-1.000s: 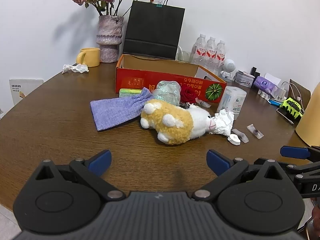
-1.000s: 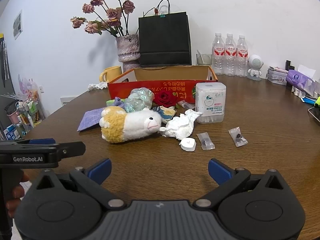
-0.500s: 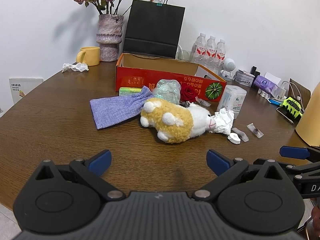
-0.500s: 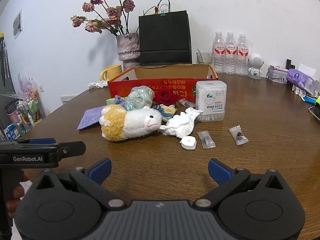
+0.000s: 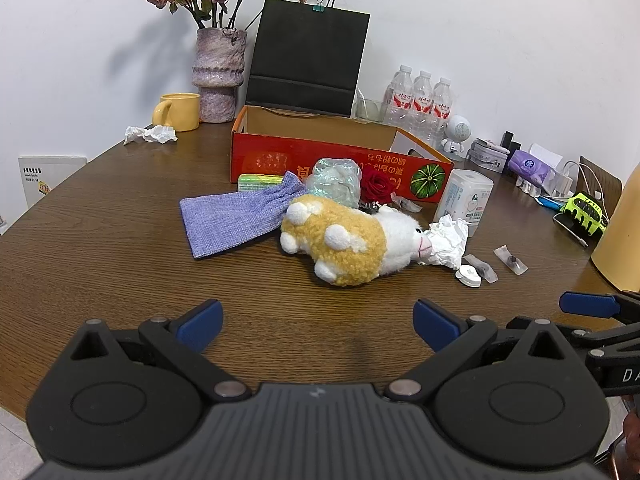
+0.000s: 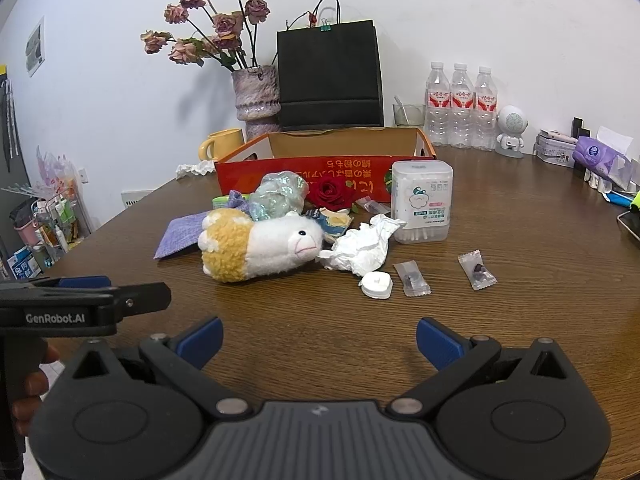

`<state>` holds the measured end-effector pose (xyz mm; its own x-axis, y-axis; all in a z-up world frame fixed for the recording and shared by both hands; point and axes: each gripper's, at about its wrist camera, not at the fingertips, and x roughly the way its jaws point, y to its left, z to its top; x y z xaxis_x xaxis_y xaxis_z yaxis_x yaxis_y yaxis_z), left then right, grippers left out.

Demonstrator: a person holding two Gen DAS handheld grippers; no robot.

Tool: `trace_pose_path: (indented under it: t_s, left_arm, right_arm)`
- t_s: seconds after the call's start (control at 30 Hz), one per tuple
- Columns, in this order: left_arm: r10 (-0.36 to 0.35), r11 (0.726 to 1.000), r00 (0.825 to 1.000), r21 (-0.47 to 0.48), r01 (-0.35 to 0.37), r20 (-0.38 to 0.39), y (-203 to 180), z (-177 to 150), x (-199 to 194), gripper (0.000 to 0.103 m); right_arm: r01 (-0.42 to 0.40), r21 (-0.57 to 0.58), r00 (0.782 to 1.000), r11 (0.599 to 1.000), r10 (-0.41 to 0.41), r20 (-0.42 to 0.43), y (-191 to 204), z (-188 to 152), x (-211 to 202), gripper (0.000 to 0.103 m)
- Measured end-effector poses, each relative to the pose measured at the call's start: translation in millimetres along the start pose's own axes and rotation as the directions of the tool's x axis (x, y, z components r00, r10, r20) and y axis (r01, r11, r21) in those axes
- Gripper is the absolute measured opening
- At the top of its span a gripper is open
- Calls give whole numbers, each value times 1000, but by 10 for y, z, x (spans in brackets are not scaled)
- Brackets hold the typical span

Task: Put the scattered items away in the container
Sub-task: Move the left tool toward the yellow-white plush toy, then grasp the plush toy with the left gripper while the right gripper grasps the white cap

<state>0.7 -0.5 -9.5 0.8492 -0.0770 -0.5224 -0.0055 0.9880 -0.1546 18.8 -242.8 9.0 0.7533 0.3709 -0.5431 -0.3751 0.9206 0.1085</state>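
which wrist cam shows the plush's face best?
Right wrist. The plush toy lies with its eye and pink snout turned toward that camera, unobstructed. The left wrist view shows mostly its yellow back and feet, the snout only in profile against the crumpled tissue.

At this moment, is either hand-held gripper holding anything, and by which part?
Nothing is held. The left hand-held gripper and right hand-held gripper are both open over bare table, short of the plush toy.

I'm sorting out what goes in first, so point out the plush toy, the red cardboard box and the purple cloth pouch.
plush toy [image 6: 256, 250]: right wrist view, on its white body.
red cardboard box [image 5: 280, 160]: left wrist view, on its front wall.
purple cloth pouch [image 5: 232, 220]: left wrist view, on its middle.
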Motion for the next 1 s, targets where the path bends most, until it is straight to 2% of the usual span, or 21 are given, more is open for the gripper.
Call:
trace_pose_path:
  t_s: [0.37,0.8,0.87,0.93,1.0]
  left_arm:
    - [0,1000,1000,4,0,-10,-20,-1,42,103]
    - [5,1000,1000,-19,-5,-9,-82,413,428,103]
    - [6,1000,1000,-27,-6,-2,-88,480,503,103]
    - [15,999,1000,-38,-15,-2,-93,549,583,103]
    - [21,998,1000,-51,-22,-13,-100,615,673,103]
  right_arm:
    - [2,5,1000,1000,-2,-8,-41,9,29,103]
    - [111,8,993,994,-111,-26,-460,142,357,103]
    - [105,-2,994,994,-105,-18,-480,170,422,100]
    - [81,-20,997,997,-81,-8,-473,209,488,92]
    - [56,-28,998,998,-57,-11,-462,262,573,90]
